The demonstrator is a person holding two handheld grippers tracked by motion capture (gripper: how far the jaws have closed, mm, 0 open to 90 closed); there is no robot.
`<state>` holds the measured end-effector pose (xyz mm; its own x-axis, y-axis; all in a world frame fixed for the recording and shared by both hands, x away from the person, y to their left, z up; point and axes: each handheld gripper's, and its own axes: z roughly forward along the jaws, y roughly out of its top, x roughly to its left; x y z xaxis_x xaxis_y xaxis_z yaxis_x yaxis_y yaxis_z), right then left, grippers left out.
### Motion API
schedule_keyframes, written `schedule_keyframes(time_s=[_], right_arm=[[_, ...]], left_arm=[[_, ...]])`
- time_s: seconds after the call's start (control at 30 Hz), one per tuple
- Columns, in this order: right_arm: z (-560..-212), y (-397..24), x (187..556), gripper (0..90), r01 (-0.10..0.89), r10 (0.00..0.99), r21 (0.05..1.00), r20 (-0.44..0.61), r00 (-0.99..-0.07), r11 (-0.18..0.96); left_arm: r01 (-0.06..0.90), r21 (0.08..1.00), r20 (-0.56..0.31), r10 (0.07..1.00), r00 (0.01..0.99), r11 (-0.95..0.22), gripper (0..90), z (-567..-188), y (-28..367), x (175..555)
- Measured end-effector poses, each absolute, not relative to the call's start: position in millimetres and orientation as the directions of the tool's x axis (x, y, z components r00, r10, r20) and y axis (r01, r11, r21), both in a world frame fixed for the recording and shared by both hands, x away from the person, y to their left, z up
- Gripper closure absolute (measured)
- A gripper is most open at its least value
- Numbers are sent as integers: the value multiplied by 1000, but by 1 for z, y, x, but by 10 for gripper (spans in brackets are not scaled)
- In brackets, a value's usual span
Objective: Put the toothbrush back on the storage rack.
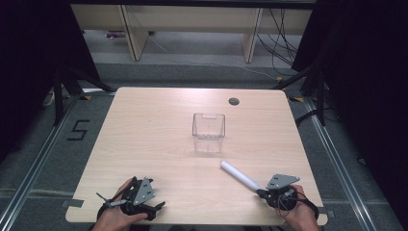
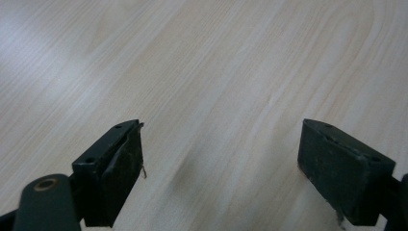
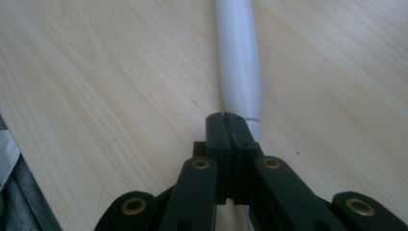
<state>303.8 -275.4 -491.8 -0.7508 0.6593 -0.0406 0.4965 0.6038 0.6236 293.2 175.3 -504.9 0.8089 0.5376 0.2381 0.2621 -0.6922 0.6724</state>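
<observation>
1. High view places the white tube (image 1: pixel 239 175) on the wooden table (image 1: pixel 154 139), at about 5 o'clock from the clear plastic container (image 1: pixel 209 132) that stands near the table's centre.
2. We see the right gripper (image 1: pixel 260 191) at the tube's near end, at the table's 5 o'clock corner; the tube's far end points toward 10 o'clock, at the container.
3. In the right gripper view, we find the right gripper's (image 3: pixel 226 126) jaws drawn fully together over the tube's (image 3: pixel 239 57) near end. We judge that they pinch its flat tail, though the contact itself is hidden beneath the jaws.
4. We see the left gripper (image 1: pixel 103 197) resting at the table's 7 o'clock corner, well apart from the tube. In the left gripper view, the left gripper's (image 2: pixel 221 163) jaws stand wide apart with bare wood between them.
5. We judge the step in hand to be lifting the tube toward the container. We recommend raising it slowly, since a grip at one end leaves the long body free to swing.
6. We advise keeping the tube upright before lowering it past the container's rim, to avoid tipping the light container.
</observation>
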Motion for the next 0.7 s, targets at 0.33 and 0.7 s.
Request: schedule_keyframes(time_s=[0.33, 0.7], right_arm=[[-494, -285, 311, 900, 510, 678, 609, -63, -733, 608], [-493, -290, 319, 899, 523, 707, 606, -94, -701, 600]], left_arm=[[264, 673, 237, 539, 808, -691, 155, -506, 175, 293], [269, 666, 235, 538, 809, -696, 155, -505, 175, 293]])
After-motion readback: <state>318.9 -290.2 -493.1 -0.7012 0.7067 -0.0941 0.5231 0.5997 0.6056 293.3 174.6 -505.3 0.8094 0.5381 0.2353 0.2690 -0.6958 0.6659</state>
